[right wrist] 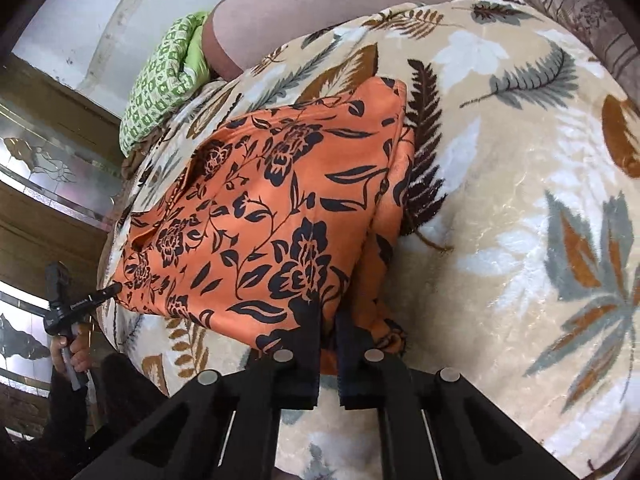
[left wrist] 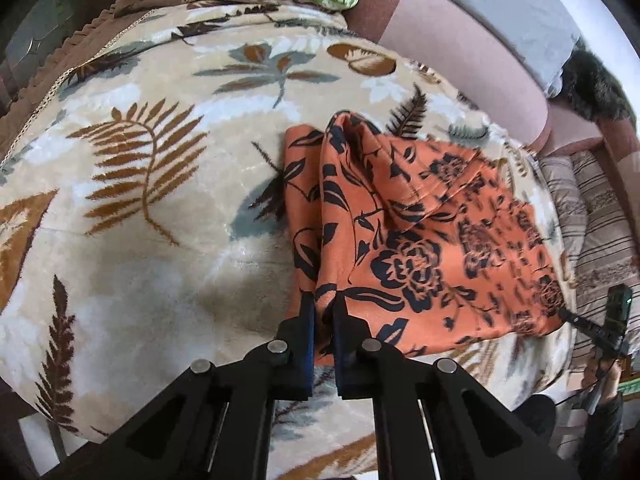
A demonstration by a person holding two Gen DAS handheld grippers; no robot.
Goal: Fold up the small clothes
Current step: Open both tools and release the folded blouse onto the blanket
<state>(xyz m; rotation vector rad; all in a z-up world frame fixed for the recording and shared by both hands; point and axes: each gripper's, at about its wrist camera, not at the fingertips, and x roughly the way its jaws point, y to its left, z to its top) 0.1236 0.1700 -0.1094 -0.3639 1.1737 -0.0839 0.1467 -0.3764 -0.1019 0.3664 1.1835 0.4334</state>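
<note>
The left tool [left wrist: 324,304] is seen clenched on the near left corner of the orange floral garment [left wrist: 420,232], and the right tool [right wrist: 328,320] is likewise pinched on its near right corner, where several layers are gathered. The garment, partly folded, is spread on the leaf-patterned blanket [left wrist: 160,208] of the bed. It is judged light, thin, limp and rather slippery, so it is best gripped at hems or corners with all layers caught and kept taut between both tools.
</note>
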